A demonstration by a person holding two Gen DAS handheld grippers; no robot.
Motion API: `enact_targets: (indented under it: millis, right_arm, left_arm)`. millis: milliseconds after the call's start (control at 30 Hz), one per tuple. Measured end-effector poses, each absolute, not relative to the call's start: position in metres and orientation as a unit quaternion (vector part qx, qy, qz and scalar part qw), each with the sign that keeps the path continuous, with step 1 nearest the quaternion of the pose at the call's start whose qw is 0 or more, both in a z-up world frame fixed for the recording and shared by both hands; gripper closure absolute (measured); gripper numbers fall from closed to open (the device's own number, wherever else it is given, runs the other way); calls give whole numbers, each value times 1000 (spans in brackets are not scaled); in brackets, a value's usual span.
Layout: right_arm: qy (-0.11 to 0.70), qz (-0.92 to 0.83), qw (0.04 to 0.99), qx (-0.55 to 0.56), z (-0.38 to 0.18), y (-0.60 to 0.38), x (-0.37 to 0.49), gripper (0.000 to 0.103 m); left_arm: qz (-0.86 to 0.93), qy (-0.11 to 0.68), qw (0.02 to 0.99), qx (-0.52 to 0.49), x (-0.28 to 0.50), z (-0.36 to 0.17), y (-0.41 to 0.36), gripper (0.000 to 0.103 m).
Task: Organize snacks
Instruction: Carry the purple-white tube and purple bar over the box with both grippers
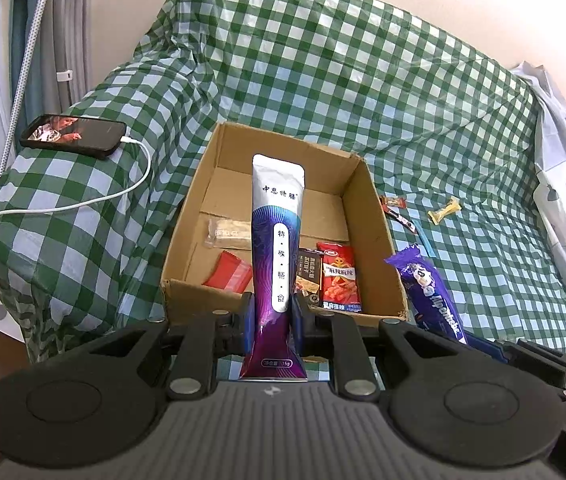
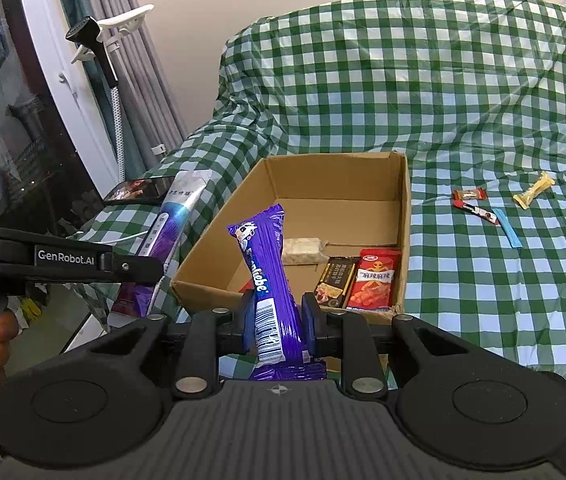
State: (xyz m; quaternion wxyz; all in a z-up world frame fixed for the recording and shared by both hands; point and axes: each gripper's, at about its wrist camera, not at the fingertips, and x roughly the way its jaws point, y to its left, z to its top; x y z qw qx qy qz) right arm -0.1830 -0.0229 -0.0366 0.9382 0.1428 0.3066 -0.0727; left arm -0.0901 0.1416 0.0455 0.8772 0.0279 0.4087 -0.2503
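Clamped in my left gripper [image 1: 270, 316] stands one silver-and-purple foil sachet [image 1: 277, 248]; my right gripper [image 2: 279, 320] grips one purple wrapped biscuit pack [image 2: 269, 276]. Both hover before the brown cardboard box [image 2: 403, 216], holding five snacks. Four small sweets [image 2: 487, 206] wait on the checked bed.

Checked-cloth bed [image 2: 483, 120], cardboard box [image 2: 403, 216], phone [image 1: 73, 136], loose candies [image 2: 469, 195]

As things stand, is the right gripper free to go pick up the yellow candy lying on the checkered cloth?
Probably not yet: the right gripper is shut on the purple snack pack. The path to the yellow candy looks open, right of the cardboard box.
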Motion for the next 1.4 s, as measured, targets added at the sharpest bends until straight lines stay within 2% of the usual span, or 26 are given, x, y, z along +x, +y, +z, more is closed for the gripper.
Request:
enact_targets:
  millis: [433,800,1400]
  right_arm:
    - [313,-98,934,143,-39,-32,-165,78]
    - [328,-119,927,139,-41,-50,-118,78]
    - [357,-123,913,155,-80,-91,-34,78]
  left_arm:
    - [-236,432,870,33,-50,42,133,83]
    - [-231,438,868,39,-2,37,113,83]
    - [-225,468,851,74,76,-10,58,83]
